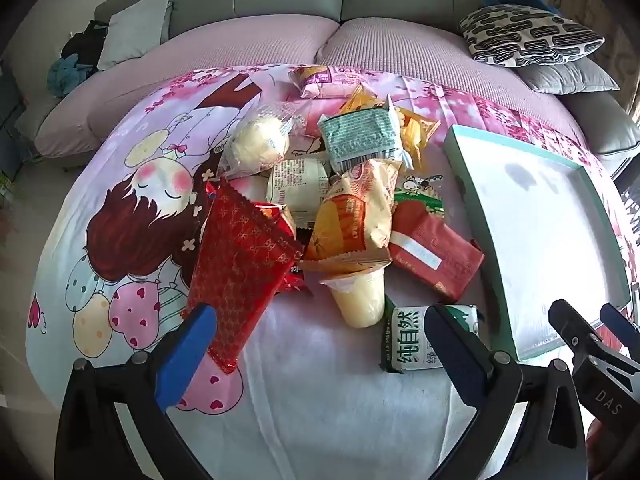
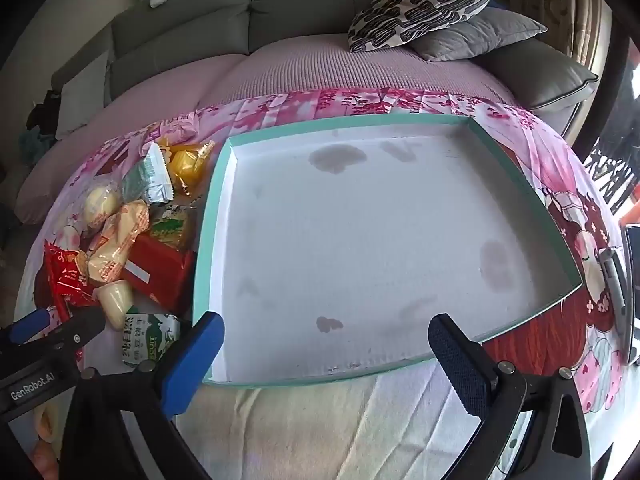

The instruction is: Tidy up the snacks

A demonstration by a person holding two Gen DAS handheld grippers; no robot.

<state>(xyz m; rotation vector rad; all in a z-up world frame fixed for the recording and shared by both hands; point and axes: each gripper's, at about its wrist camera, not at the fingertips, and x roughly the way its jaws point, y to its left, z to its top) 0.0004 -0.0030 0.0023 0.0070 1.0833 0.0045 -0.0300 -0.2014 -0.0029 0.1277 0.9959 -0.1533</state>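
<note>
A heap of snacks lies on a cartoon-print cloth: a red foil packet [image 1: 244,256], an orange-and-cream packet [image 1: 356,216], a yellow jelly cup [image 1: 360,296], a green-and-white biscuit packet [image 1: 412,336], a red box [image 1: 432,252] and a round bun [image 1: 260,144]. A shallow teal-rimmed box [image 2: 212,184] with a white stained floor sits to the right of the heap and holds nothing. My left gripper [image 1: 320,344] is open and empty, just short of the heap. My right gripper [image 2: 326,354] is open and empty at the box's near edge.
A grey sofa with a pink seat cover [image 1: 256,36] runs behind the cloth. A patterned cushion [image 2: 420,4] and grey cushions [image 2: 480,36] lie at the back right. The heap also shows left of the box in the right wrist view [image 2: 132,232].
</note>
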